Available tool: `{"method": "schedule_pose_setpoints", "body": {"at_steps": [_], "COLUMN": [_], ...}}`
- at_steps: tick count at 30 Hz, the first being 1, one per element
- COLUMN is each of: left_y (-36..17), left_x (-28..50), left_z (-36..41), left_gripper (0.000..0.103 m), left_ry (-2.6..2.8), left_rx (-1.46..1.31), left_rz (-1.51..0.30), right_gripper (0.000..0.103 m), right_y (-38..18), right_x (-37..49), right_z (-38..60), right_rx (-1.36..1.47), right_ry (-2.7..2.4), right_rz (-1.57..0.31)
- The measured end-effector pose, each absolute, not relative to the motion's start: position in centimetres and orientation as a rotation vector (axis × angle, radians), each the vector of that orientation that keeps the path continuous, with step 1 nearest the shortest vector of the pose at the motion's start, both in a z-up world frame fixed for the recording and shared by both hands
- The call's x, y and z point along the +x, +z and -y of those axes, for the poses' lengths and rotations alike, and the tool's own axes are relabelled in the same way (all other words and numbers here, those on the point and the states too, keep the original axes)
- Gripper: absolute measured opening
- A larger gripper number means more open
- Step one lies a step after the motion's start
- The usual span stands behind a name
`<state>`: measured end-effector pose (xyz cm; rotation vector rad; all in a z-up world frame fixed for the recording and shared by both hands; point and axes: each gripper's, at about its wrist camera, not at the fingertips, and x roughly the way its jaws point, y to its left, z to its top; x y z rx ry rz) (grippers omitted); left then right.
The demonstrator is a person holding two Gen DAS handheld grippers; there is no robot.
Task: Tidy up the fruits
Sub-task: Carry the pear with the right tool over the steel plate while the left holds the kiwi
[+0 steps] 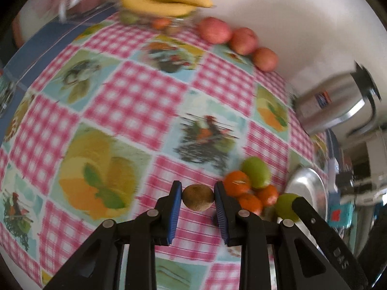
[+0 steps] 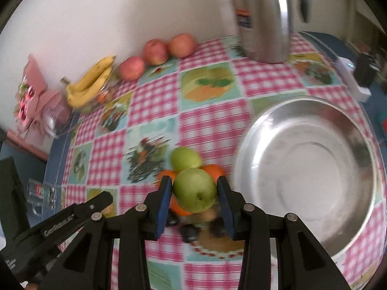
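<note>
Left gripper (image 1: 197, 199): pinched on a brown kiwi (image 1: 198, 197), bottom centre of its view.
Right gripper (image 2: 195, 197): pads against a green apple (image 2: 195, 190) – held, low centre.
Loose pile: oranges (image 1: 250, 194) and a second green apple (image 2: 185, 158) just beside.
Steel bowl (image 2: 314, 176): empty, right.
Risk: round fruit slipping out – or nudging the pile rolling.

The middle of the table (image 1: 135, 101) lies bare, giving wide passage. Along the far wall stand bananas (image 1: 164, 0) and three apples (image 1: 241, 41). The kettle (image 2: 263, 21) blocks the far right corner, and the steel bowl (image 2: 362, 130) fills the right side. Oranges (image 1: 249, 193) and a green fruit (image 1: 256, 172) crowd just beside the bowl.
</note>
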<state>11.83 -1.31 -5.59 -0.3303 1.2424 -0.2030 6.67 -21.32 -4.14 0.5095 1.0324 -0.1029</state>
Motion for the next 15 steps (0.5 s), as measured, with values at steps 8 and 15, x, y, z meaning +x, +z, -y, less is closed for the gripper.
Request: {"method": "schedule_pose_setpoints", "body": {"at_steps": [8, 15], "left_y": [-5.3, -6.4], "left_x": [10.6, 10.8], "left_z": [8.1, 7.2], "left_gripper": [0.029, 0.029], "left_ry": [-0.363, -0.319], "left_rx": [-0.224, -0.244], "left_rz": [-1.241, -1.273], "right_gripper": [0.032, 0.032], "right_y": [-4.5, -5.4], "right_x": [4.5, 4.4], "right_z": [26.5, 26.4], "right_rx": [0.581, 0.61], "right_ry": [-0.202, -0.169], "right_rz": [-1.002, -1.029]}}
